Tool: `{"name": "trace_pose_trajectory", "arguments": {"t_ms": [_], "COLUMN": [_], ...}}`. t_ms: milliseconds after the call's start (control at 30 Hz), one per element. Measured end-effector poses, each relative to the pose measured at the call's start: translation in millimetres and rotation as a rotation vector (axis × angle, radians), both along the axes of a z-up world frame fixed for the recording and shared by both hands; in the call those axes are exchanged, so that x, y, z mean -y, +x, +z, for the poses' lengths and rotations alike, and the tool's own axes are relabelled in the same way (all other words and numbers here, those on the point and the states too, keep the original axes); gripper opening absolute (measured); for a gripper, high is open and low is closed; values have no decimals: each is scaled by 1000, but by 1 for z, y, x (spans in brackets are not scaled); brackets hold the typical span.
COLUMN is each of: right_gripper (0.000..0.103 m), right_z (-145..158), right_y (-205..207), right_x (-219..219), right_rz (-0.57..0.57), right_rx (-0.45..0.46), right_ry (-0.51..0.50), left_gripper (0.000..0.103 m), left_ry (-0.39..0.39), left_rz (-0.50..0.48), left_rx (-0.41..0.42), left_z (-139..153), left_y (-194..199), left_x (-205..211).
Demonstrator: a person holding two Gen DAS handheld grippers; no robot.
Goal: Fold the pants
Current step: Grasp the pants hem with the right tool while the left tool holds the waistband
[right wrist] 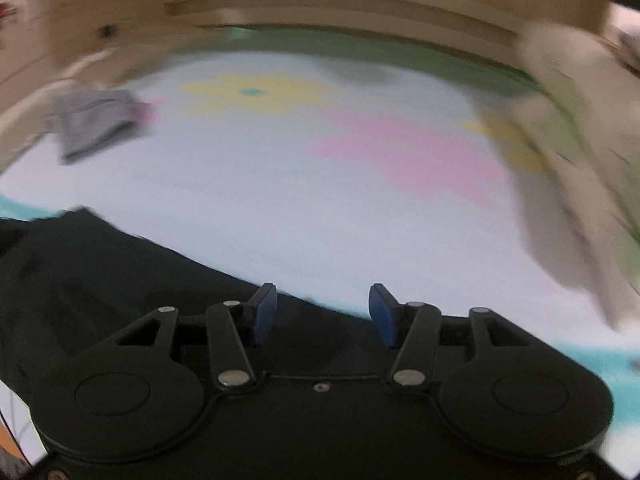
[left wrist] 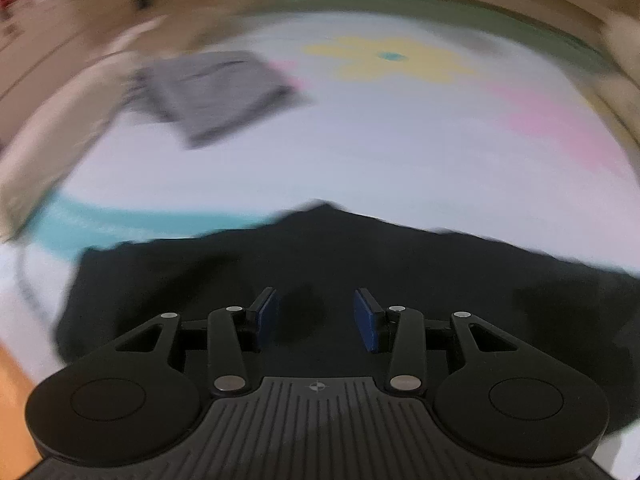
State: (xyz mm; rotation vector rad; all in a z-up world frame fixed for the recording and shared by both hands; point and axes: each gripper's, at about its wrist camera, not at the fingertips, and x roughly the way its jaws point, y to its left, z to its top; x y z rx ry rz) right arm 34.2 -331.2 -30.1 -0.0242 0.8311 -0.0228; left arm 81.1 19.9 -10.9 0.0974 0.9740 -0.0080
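Note:
Black pants (left wrist: pixel 320 264) lie spread on a pale mat with flower prints (left wrist: pixel 360 152), close in front of me. My left gripper (left wrist: pixel 316 316) is open and empty, its blue pads (left wrist: pixel 366 320) just above the middle of the black fabric. In the right wrist view the pants (right wrist: pixel 100 272) fill the lower left. My right gripper (right wrist: pixel 322 314) is open and empty over the pants' far edge, where fabric meets the mat (right wrist: pixel 320 208). Both views are motion-blurred.
A folded grey garment (left wrist: pixel 212 96) lies at the mat's far left, also in the right wrist view (right wrist: pixel 96 124). A pale cloth pile (right wrist: pixel 572 184) sits at the right. A wooden frame (right wrist: pixel 340 4) borders the mat's far side.

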Motion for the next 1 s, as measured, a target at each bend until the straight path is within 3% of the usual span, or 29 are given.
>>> {"name": "trace_pose_trajectory", "arguments": {"t_ms": [133,267,400,600,767,833,867,900,933,1000], "right_gripper": [59,64,68,74,83,82,71,42,22,23], "right_z": [-11,-29,-50,-72,-79,-81,-80,-77,-78,-79], "right_y": [-31,-57,-82,-83,-85,-88,-89,-91,-92,-92], "right_x": [79,148,190,210,214,218,220,220,222,223], "right_rz": [-167,-345,-427,-459,-465,-485,-493,-502,-499,-499], "right_rx": [-54,-102,-126,-191,-199,-185,-179,-172,-174,-173], "right_ry": [-35,28,131,317,431,479,491,492,528,561], "left_gripper": [41,41,41,41,41,41,41,41,41,41], "left_ry": [19,72,111,146,156,158,161,163,165,169], "left_rz": [-129,-216,-276,-291,-293,-294,-296,-298,-300,-302], "left_rx": [-30,-63,-106,-186,-181,-178,-177,-176,-175,-173], "left_z": [-14,-32,-50,-73,-75,-75,-75,-76,-76,-76], "left_y": [-9,-19,-24,-26,-25,-24,-23,-23,-22,-23], "left_x": [53,90,108,116,117,117,117,117,117,118]}}
